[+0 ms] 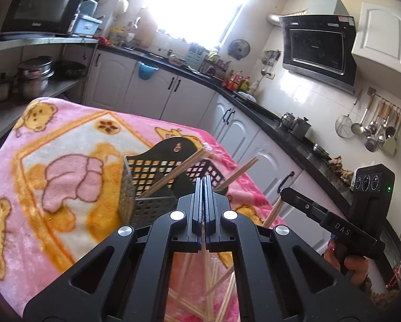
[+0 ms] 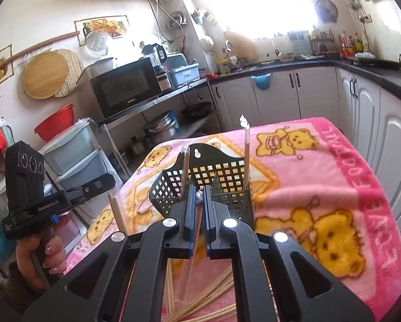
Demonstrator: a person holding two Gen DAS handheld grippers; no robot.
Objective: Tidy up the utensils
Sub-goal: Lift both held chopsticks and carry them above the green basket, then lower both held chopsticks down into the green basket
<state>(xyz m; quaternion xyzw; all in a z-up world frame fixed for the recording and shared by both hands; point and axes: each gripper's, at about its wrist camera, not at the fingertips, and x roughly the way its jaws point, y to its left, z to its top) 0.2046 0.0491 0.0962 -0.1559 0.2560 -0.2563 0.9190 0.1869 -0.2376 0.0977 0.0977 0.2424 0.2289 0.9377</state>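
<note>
A black mesh utensil basket (image 1: 152,171) (image 2: 213,171) stands on the pink bear blanket (image 2: 321,166), with wooden chopsticks (image 2: 245,158) standing up in it. My left gripper (image 1: 204,181) hovers just before the basket, shut on a thin chopstick (image 2: 117,213) that hangs below its tip. My right gripper (image 2: 199,187) is shut on a chopstick (image 2: 193,244) with a bit of clear wrapper at the jaws. In the left wrist view the right gripper (image 1: 282,191) sits to the right, off the table edge. Several loose chopsticks (image 2: 213,289) lie on the blanket beneath both grippers.
A person's hand (image 2: 39,255) grips the left handle. White cabinets under a black counter (image 1: 254,107) run along the far and right sides. A metal shelf holds a microwave (image 2: 125,86) and pots (image 1: 36,77) on the left. The blanket table ends close to the cabinets.
</note>
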